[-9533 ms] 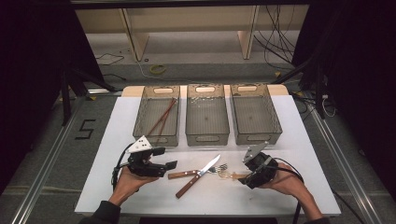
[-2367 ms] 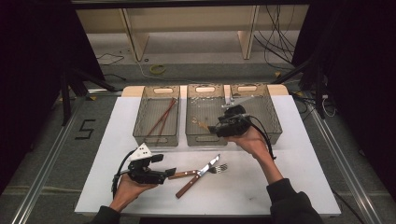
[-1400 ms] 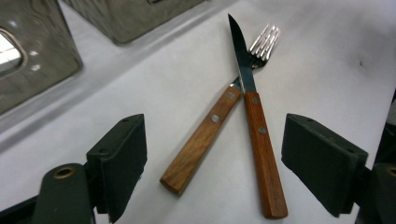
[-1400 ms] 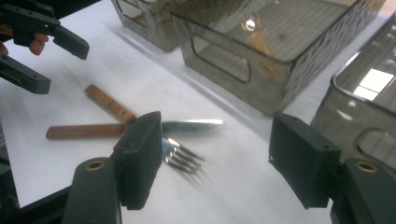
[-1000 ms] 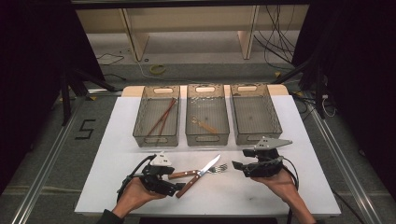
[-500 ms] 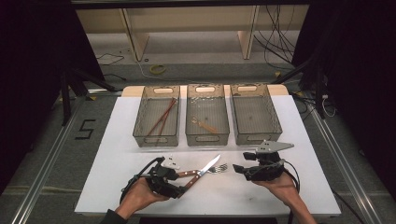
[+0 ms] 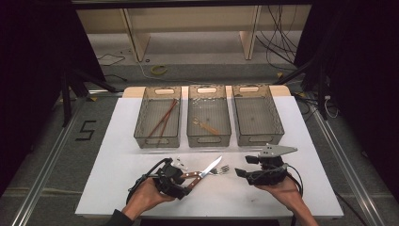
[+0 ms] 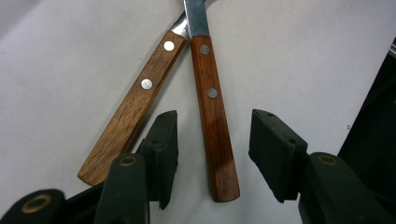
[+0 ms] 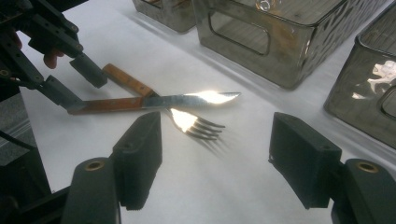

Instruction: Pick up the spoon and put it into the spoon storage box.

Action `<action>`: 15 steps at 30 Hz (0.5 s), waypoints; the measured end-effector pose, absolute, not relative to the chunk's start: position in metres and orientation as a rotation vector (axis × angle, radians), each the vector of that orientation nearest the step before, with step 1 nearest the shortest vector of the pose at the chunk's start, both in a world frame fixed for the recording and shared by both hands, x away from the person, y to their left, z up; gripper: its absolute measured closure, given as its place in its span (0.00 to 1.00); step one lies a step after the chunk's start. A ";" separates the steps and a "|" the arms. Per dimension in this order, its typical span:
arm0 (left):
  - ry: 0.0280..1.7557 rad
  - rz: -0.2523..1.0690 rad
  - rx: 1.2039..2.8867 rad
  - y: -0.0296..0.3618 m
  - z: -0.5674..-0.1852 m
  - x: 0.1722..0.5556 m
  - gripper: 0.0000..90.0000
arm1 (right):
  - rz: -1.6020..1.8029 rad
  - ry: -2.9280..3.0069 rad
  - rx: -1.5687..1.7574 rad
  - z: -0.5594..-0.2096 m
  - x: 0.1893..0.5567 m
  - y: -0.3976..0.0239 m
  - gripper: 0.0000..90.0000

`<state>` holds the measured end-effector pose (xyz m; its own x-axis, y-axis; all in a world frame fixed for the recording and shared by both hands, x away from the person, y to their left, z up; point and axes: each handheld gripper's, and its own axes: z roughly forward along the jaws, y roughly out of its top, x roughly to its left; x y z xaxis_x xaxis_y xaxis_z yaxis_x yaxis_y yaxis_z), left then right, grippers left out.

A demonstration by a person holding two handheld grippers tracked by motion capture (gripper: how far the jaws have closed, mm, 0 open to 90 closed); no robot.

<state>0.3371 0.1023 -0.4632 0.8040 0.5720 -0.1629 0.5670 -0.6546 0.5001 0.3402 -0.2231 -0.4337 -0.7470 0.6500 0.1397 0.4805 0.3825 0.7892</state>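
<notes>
White tabletop carries a steel knife with a reddish wooden handle (image 8: 212, 126), crossed over a wooden-handled fork (image 8: 135, 105). Left gripper (image 8: 212, 154) has been closing around that handle, pads not yet touching; next it must clamp. Right gripper (image 9: 215, 158) waits, jaws apart.

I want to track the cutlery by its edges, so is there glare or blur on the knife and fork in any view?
Right gripper view: strong glare whitens the knife blade and the fork neck, with soft shadows beneath. Left gripper view: even light, both wooden handles sharp, the near jaws slightly soft. High view: dim surroundings, the white table bright, cutlery small with a faint blade glint.
</notes>
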 end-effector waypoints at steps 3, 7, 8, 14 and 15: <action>0.849 0.003 2.448 0.101 -0.463 0.337 0.59 | 1.294 2.448 1.014 -0.434 0.340 -0.223 0.39; 0.848 -0.007 2.456 0.100 -0.463 0.337 0.61 | 1.294 2.448 1.018 -0.435 0.339 -0.223 0.39; 0.850 -0.012 2.459 0.100 -0.463 0.337 0.61 | 1.295 2.449 1.018 -0.435 0.339 -0.224 0.39; 0.845 -0.017 2.499 0.094 -0.466 0.337 0.65 | 1.294 2.455 1.018 -0.437 0.338 -0.224 0.39; 0.848 -0.013 2.503 0.093 -0.466 0.337 0.65 | 1.295 2.456 1.015 -0.437 0.337 -0.224 0.39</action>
<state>0.3370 0.0928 -0.4664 0.8065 0.5685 -0.1622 0.5731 -0.6846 0.4504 0.3373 -0.2238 -0.4371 -0.7492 0.6462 0.1453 0.4851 0.3859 0.7847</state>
